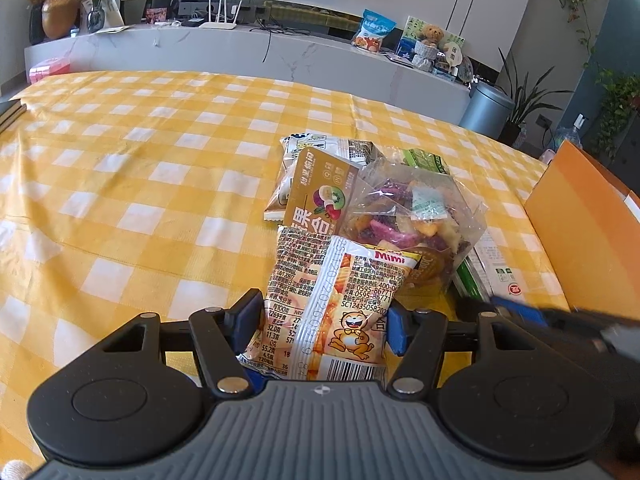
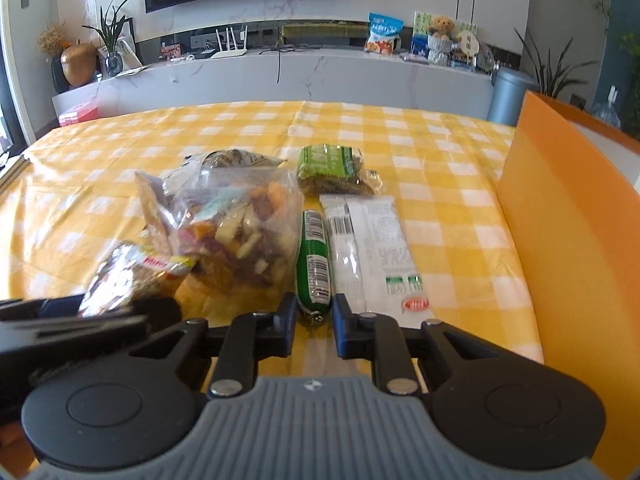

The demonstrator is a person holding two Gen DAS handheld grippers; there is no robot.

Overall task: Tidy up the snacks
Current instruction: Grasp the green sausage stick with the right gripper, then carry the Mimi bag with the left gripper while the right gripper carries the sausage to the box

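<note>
Left gripper [image 1: 322, 326]: blue-padded fingers pinched on a Mimi snack packet [image 1: 332, 300], which stands upright between them with its printed back and barcode facing the camera.

Right gripper [image 2: 314, 322]: fingers spread a little, straddling the near end of a green sausage stick [image 2: 314, 262] lying on the cloth; whether the pads touch it cannot be told.

Snack pile, centre of table: clear bag of mixed dried fruit [image 2: 240, 236] (brown label card on one side), just beyond the Mimi packet; a white-and-brown wrapper [image 1: 316, 152] partly under it; a green wafer pack [image 2: 330, 168] at the far right of the group; a long white sachet [image 2: 376, 248] lying just beside the sausage stick, parallel to it.

Orange box [image 2: 560, 216]: upright wall along the table's right edge, near the sachet, a strip of bare cloth between them.

Yellow checked tablecloth [image 1: 140, 168]: wide open stretch left of and beyond the pile, reaching the far table edge.
</note>
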